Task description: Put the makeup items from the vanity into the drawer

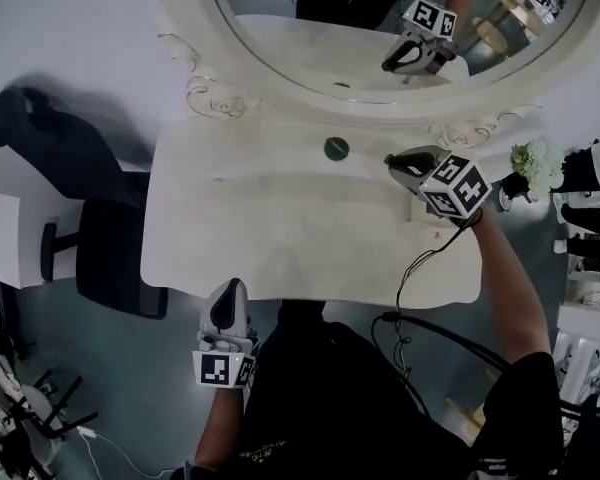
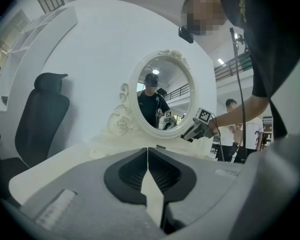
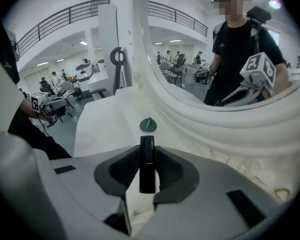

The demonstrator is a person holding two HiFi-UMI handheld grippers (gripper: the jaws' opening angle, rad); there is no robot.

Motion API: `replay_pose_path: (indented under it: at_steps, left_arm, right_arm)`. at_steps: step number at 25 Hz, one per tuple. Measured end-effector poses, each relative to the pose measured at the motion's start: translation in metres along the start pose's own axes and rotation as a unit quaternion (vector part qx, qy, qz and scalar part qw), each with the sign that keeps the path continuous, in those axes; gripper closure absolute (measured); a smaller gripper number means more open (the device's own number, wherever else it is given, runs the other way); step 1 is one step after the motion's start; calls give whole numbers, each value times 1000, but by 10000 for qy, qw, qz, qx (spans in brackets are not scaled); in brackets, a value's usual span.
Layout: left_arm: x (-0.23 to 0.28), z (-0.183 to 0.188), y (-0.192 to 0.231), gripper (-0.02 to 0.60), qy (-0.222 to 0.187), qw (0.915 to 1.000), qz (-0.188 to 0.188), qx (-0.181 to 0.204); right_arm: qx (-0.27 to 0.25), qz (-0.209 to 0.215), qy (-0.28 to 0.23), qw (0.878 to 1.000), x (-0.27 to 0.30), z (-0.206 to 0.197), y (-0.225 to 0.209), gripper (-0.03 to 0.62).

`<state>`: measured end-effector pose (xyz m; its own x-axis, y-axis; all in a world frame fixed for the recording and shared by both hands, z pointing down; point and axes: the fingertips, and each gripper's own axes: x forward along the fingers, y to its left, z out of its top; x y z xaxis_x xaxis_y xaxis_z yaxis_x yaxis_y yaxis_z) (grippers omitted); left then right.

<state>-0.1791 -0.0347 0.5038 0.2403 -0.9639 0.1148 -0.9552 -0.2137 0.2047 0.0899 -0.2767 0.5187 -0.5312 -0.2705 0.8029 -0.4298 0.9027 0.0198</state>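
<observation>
A white table (image 1: 280, 238) carries an oval mirror (image 1: 330, 28) with a carved frame along its back edge. A black office chair (image 1: 100, 218) stands off the left edge, and white flowers (image 1: 536, 166) off the right. A small round green item (image 1: 336, 148) lies near the back edge, just in front of the frame.

The right hand-held gripper (image 3: 147, 151) is clamped on a slim black tube (image 3: 147, 171), glossy and upright, over the table's back right part. The left hand-held gripper (image 2: 148, 156) hangs at the front edge, its jaws together and empty.
</observation>
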Motion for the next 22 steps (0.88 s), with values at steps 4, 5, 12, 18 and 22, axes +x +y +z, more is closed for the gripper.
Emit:
replay_pose_path:
  at_steps: [4,5,12,18,22]
  left_arm:
    - [16,4,-19,560,-5,9994,-349,63]
    - [20,7,-25,560,-31,9990,-437,54]
    - [33,10,-49,560,67,9963,-838,197]
    - [29,3,-54,560,214,9951,-922,275]
    - [24,1,-50,560,291,9957,-838,270]
  right_arm:
    - [167,-218,-341,9990,-49,-9,6,503]
    - [209,-283,-404,9986,-60,-13,7,503]
    - [466,-635,-335,9963,-102,-71,11,503]
    - [628,-551,370,9958,-84,-138,6,503]
    - [840,-411,712,9931,-65,-166,-2,503]
